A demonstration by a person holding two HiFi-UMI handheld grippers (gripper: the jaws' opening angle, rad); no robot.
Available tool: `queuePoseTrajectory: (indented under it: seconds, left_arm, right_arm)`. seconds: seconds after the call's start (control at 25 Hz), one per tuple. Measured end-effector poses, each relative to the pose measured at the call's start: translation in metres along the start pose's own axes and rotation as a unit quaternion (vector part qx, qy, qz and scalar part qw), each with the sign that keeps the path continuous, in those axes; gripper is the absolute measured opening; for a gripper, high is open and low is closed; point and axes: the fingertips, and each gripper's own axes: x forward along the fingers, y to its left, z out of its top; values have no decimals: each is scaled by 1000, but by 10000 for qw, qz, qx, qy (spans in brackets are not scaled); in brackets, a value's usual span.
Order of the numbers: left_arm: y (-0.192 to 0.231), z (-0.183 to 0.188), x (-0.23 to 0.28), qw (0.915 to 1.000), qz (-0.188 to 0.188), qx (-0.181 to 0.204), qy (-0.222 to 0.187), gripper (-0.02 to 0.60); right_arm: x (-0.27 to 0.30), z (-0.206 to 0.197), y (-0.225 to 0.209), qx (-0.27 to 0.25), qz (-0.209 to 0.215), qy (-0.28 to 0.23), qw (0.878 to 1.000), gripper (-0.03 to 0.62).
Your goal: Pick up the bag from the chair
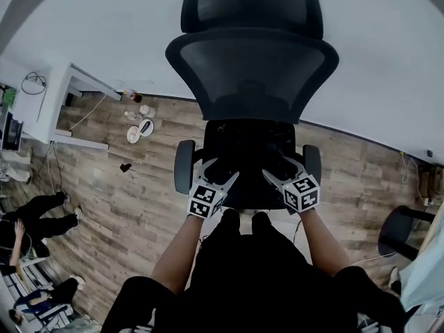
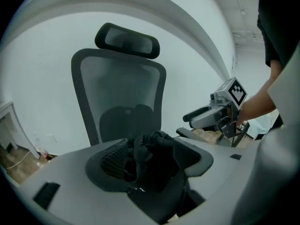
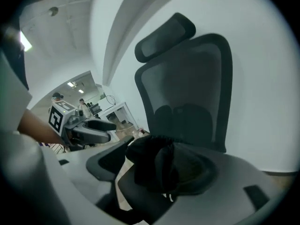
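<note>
Lying bunched on the seat of the chair [image 1: 250,75], the black bag [image 1: 244,159] is hard to tell from the dark cushion in the head view. Both tool views show it as a crumpled heap of dark cloth in front of the mesh backrest.

The left tool [image 1: 220,172] hangs over the seat's near edge, just near-left of the bag, angled down and away. Its jaws stand apart. In its own view the bag [image 2: 150,156] shows in the gap between them, and no pad presses on it. The right tool [image 1: 281,170] mirrors it just near-right of the bag, jaws likewise apart, with the bag [image 3: 157,165] framed between them and not clamped. Whether either tool touches the cloth I cannot tell. Each tool appears in the other's view: the right tool [image 2: 206,117] shows off to the right, the left tool [image 3: 91,131] off to the left.

Bare forearms [image 1: 177,248] run from the tools back to the person, whose dark legs fill the near edge of the head view. Armrests [image 1: 184,166] flank the seat. The chair stands on a wood floor [image 1: 118,200] against a white wall [image 1: 104,33]. Small items [image 1: 139,122] lie on the floor at far left, seated people [image 1: 35,220] are at the left edge, and a second chair [image 1: 402,231] is at right.
</note>
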Motion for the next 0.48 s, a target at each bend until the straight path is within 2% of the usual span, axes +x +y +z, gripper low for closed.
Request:
queuePoseTrajectory:
  seconds: [0.04,0.24,0.48]
  left_arm:
    - [4,-6,7,10000,-7,6,90,312]
    - [17,-38,44,9977,-129,219,627,374]
    - [28,-85,91,9854,-363,749,1488,387]
  right_arm:
    - [7,-7,-3,73,27,130,9999,335]
    - [42,-38,-29,33,-223,673,9975,407]
    - [83,-75,-55,-18,-255,1413,9896,456]
